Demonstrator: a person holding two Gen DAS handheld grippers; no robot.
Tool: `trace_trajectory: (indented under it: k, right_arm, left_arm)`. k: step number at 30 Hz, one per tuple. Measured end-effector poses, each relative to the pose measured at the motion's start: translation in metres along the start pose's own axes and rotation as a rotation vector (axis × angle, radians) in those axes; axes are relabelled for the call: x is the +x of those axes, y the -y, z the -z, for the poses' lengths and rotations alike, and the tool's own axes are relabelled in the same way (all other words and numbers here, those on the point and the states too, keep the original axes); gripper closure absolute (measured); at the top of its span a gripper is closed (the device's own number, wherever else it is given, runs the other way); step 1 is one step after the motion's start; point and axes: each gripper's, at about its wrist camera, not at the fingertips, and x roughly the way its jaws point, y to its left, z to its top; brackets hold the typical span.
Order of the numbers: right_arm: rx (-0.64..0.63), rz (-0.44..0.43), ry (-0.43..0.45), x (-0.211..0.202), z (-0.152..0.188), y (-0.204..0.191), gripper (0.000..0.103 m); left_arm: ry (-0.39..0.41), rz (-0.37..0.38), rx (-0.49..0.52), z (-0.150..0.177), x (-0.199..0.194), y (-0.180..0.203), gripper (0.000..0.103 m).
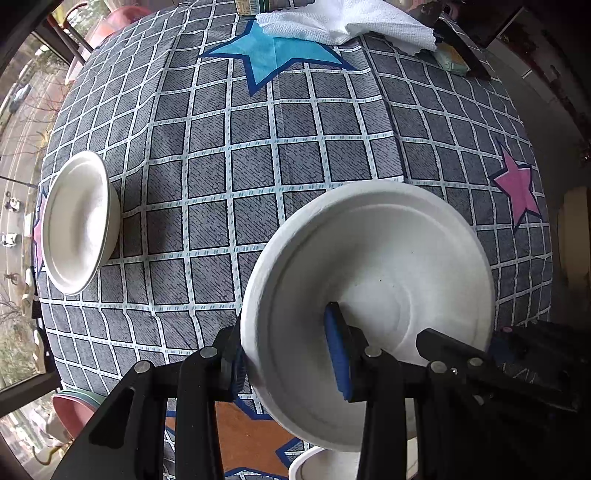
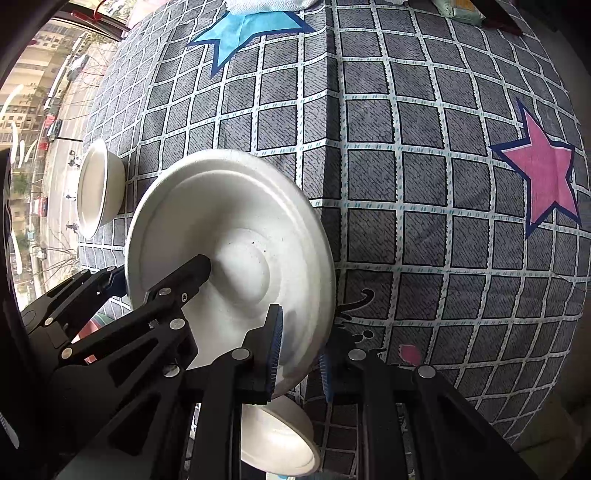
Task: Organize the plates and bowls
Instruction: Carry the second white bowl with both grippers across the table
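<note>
The left gripper [image 1: 288, 354] was closed on the near-left rim of a white plate [image 1: 384, 266], one blue pad [image 1: 337, 354] inside the dish and the other outside the rim. The right gripper [image 2: 299, 354] was clamped on the same plate [image 2: 236, 229] at its near-right rim, so that the plate was held tilted above the checked tablecloth [image 1: 295, 155] by both tools. Below the plate, at the near table edge, a white bowl [image 2: 280, 443] was seen. Further off to the left, a second white bowl [image 1: 79, 221] rested on the cloth, well apart from the plate. At the far edge, a white paper towel [image 1: 351, 22] lay partly over a blue star [image 1: 273, 55].
</note>
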Motion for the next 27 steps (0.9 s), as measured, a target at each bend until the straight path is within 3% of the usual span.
trace_trajectory:
  k: [6,11,18,22,27]
  right_arm:
    - [-0.023,-0.011,0.003,-0.015,0.027,-0.014,0.082]
    - [-0.057,-0.016,-0.007,-0.023,0.052,-0.022,0.082]
    - [-0.109,0.003,-0.056,-0.02,0.091,-0.03,0.081]
    - [-0.127,0.015,-0.089,-0.013,0.109,-0.029,0.081]
    - [-0.144,0.024,-0.122,-0.003,0.131,-0.031,0.081]
  left_arm:
    - [0.012,-0.001,0.005,0.021,-0.036,-0.003,0.062]
    - [0.012,0.005,0.009,0.067,-0.058,0.004,0.062]
    - [-0.027,-0.006,0.043,0.126,-0.062,0.008,0.062]
    - [-0.063,0.007,0.035,0.123,-0.052,-0.011,0.062]
    - [-0.101,0.018,0.042,0.147,-0.046,-0.009,0.062]
